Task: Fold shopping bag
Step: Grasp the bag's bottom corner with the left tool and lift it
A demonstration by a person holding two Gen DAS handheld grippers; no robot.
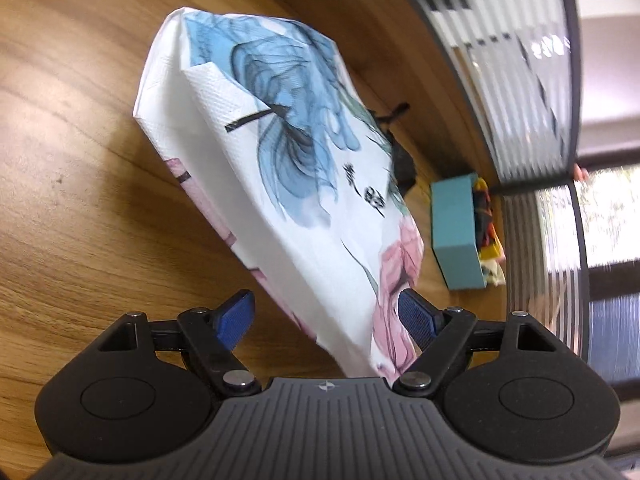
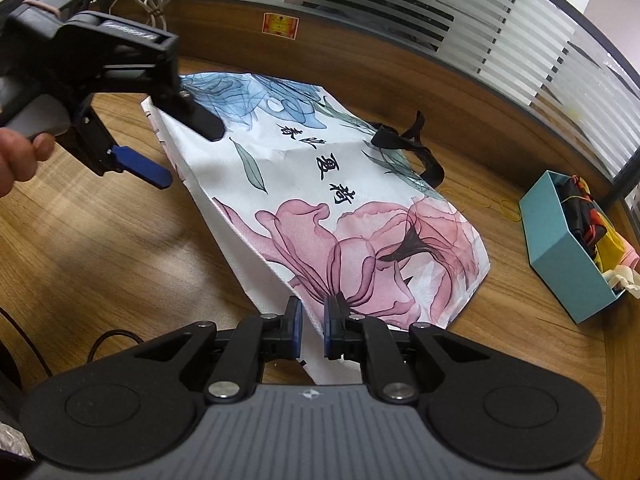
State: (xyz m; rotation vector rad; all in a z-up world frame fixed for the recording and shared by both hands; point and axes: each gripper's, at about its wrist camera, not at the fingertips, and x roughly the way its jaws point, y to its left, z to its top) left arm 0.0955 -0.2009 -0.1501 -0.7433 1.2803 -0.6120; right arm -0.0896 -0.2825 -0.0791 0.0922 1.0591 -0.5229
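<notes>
A white shopping bag (image 2: 360,200) printed with blue and pink flowers and black characters lies flat on the wooden table (image 2: 100,232). Its black handles (image 2: 404,144) trail off the far end. My right gripper (image 2: 313,312) is shut on the bag's near edge, with fabric pinched between the blue pads. My left gripper (image 2: 190,156) hovers open over the bag's far left corner, one finger above the fabric and one off its side. In the left wrist view the bag (image 1: 280,140) reaches down between the wide-apart fingers of the left gripper (image 1: 325,300), and the pads do not press on it.
A teal box (image 2: 560,248) of colourful folded items sits at the right, also seen in the left wrist view as the teal box (image 1: 454,232). A glass partition with frosted stripes (image 2: 400,8) runs along the table's far edge. A hand (image 2: 20,156) holds the left gripper. A black cable (image 2: 112,340) loops near left.
</notes>
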